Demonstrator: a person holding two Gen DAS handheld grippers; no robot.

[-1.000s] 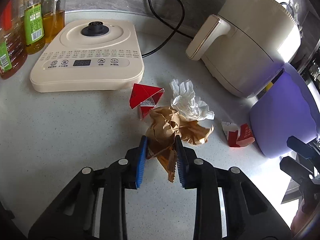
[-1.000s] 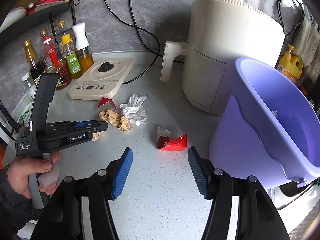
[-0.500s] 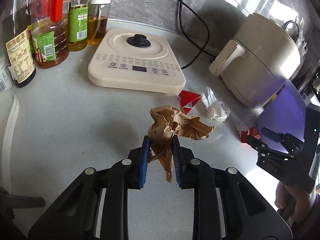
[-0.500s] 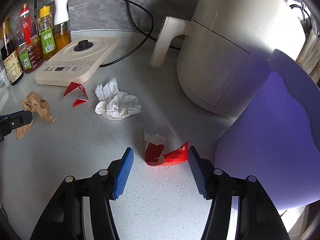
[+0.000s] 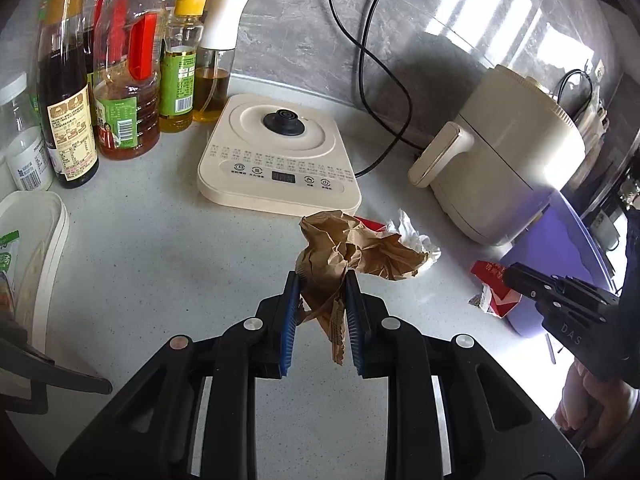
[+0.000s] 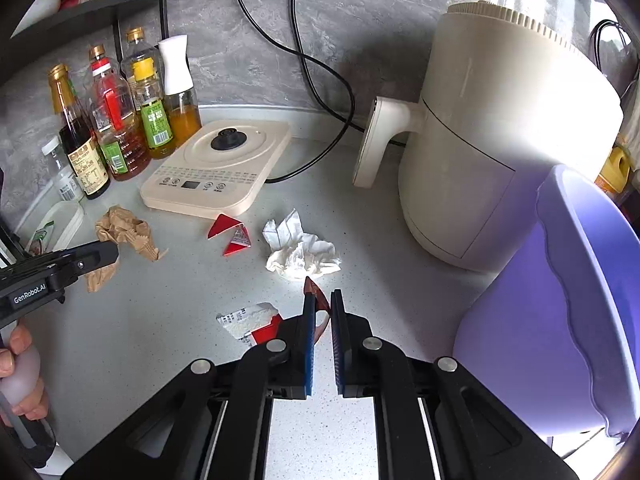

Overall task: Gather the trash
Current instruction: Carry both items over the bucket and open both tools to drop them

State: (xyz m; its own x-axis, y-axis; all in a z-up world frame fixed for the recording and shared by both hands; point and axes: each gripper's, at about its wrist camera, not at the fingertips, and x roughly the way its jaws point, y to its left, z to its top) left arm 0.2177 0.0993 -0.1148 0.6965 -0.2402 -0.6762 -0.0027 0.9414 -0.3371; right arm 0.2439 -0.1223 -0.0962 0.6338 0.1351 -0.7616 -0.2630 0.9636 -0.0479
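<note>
Left wrist view: your left gripper (image 5: 322, 300) is clamped on the crumpled brown paper (image 5: 352, 250), lifted off the counter. Your right gripper (image 6: 322, 312) is pinched on the torn red wrapper (image 6: 316, 292) (only by a corner, it seems). Carry both over the purple bin (image 6: 580, 320) before releasing, keeping the squeeze steady.

A cream air fryer (image 6: 500, 152) stands at two o'clock on the grey speckled counter (image 6: 168, 320). A cream kettle base (image 6: 218, 168) lies at eleven, oil and sauce bottles (image 6: 120, 120) clustered just left of it.
</note>
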